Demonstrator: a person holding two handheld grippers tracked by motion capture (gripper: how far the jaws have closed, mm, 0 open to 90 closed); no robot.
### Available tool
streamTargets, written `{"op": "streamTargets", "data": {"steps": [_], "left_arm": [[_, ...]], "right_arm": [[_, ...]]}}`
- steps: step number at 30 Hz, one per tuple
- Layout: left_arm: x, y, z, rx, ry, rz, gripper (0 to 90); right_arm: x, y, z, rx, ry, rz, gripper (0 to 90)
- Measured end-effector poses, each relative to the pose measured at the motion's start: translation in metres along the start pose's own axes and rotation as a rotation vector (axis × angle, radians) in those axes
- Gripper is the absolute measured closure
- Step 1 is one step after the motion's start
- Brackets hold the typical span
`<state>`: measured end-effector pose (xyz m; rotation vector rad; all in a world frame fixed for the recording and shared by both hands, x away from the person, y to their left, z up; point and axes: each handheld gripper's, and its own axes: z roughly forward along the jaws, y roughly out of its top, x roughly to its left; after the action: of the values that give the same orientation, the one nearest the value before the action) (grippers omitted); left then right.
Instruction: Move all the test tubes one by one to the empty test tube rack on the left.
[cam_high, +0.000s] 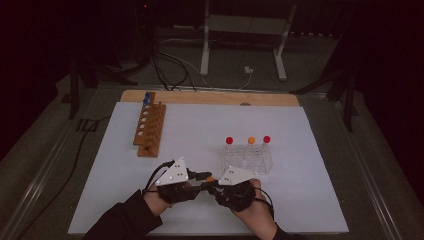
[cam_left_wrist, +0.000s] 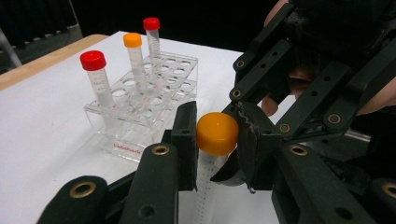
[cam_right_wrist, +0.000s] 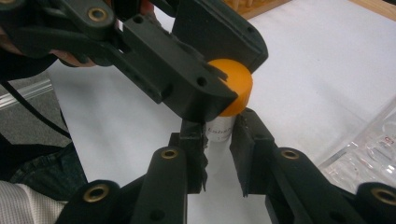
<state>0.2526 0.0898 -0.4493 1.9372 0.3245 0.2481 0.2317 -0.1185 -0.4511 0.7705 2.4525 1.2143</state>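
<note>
Our left tongs (cam_left_wrist: 215, 140) clamp the orange cap (cam_left_wrist: 217, 133), right tongs (cam_right_wrist: 218, 147) clamp the tube (cam_right_wrist: 217, 140); uneven twisting could spill it.

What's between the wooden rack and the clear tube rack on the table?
Bare white table. In the high view nothing lies between the wooden rack and the clear rack.

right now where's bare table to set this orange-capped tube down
Free: the white mat between the wooden rack and the clear rack, and right of the clear rack. Crowded: the near middle, where both grippers, left gripper and right gripper, hold the orange-capped tube.
</note>
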Motion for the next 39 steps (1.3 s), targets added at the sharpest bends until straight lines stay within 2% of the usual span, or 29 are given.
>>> {"op": "streamTargets", "data": {"steps": [6,8,10,13,17,24,29,31,39], "left_arm": [[-0.001,0.002,-0.003,-0.017,0.002,0.009,71.7],[0.000,0.005,-0.006,-0.024,0.002,0.008,71.8],[0.002,0.007,-0.011,-0.026,0.022,0.016,71.8],[0.008,0.010,-0.019,-0.031,0.047,0.007,71.9],[0.018,0.011,-0.030,-0.035,0.091,-0.004,71.9],[0.043,0.015,-0.050,-0.036,0.180,-0.024,71.9],[0.064,0.020,-0.067,-0.048,0.257,-0.038,71.9],[0.073,0.021,-0.073,-0.048,0.286,-0.053,72.0],[0.107,0.027,-0.092,-0.045,0.401,-0.081,72.0]], "right_arm": [[-0.001,0.000,-0.002,-0.021,0.011,0.003,73.7],[-0.001,0.000,-0.003,-0.030,0.002,0.000,67.7],[-0.002,0.000,-0.005,-0.040,-0.004,0.001,64.2],[-0.005,-0.001,-0.010,-0.071,-0.017,0.016,57.6],[-0.009,0.000,-0.019,-0.126,-0.019,0.025,45.0],[-0.011,0.003,-0.033,-0.199,-0.033,0.043,16.3],[-0.015,0.004,-0.037,-0.228,-0.029,0.070,2.6],[-0.017,0.003,-0.038,-0.227,-0.006,0.077,0.0],[-0.020,0.003,-0.043,-0.255,0.009,0.079,0.0]]}}
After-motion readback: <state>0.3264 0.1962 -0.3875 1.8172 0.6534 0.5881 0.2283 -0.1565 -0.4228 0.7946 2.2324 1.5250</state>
